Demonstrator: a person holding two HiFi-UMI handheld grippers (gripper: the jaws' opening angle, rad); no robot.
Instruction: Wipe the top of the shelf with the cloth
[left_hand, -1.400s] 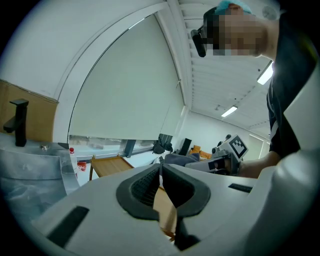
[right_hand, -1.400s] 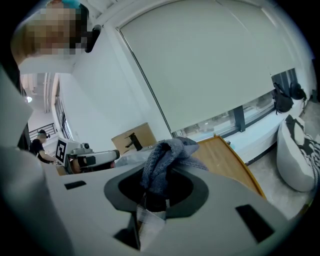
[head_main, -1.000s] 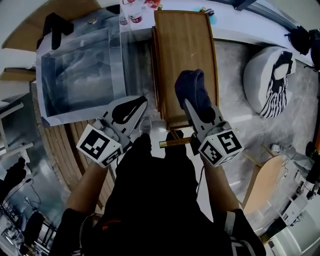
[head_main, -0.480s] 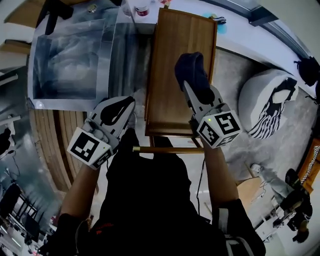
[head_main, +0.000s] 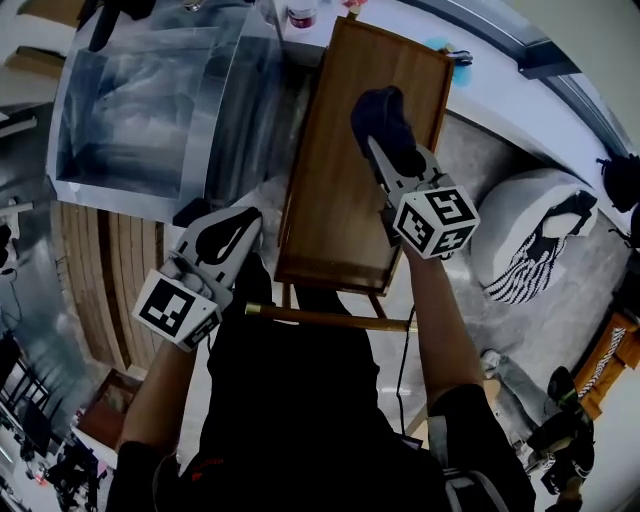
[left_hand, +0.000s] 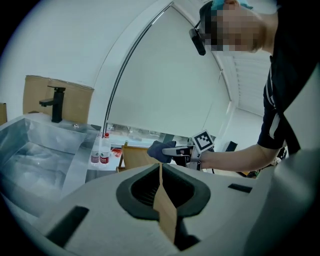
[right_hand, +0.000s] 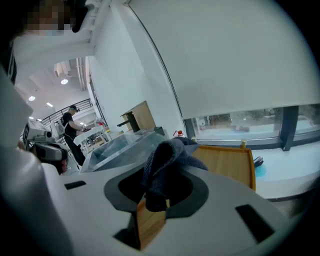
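Observation:
The shelf's wooden top (head_main: 335, 205) runs away from me in the head view. A dark blue cloth (head_main: 384, 124) rests on its right half, past the middle. My right gripper (head_main: 386, 150) is shut on the cloth, whose folds hide the fingertips. The right gripper view has the cloth (right_hand: 167, 162) bunched between the jaws of that gripper (right_hand: 154, 202), with the shelf top (right_hand: 227, 162) behind. My left gripper (head_main: 226, 236) hovers left of the shelf's near corner, shut and empty. Its own view shows its tips (left_hand: 160, 169) closed, with the cloth (left_hand: 157, 150) farther off.
A steel sink (head_main: 140, 110) stands left of the shelf, with a black faucet (left_hand: 55, 102) and two bottles (left_hand: 100, 152) at its far end. A pale beanbag (head_main: 530, 235) lies on the floor at right. A wooden rail (head_main: 330, 318) crosses below the shelf's near edge.
My right gripper has slid the cloth along the shelf top toward its far end. The left gripper stayed shut beside the shelf's near left corner.

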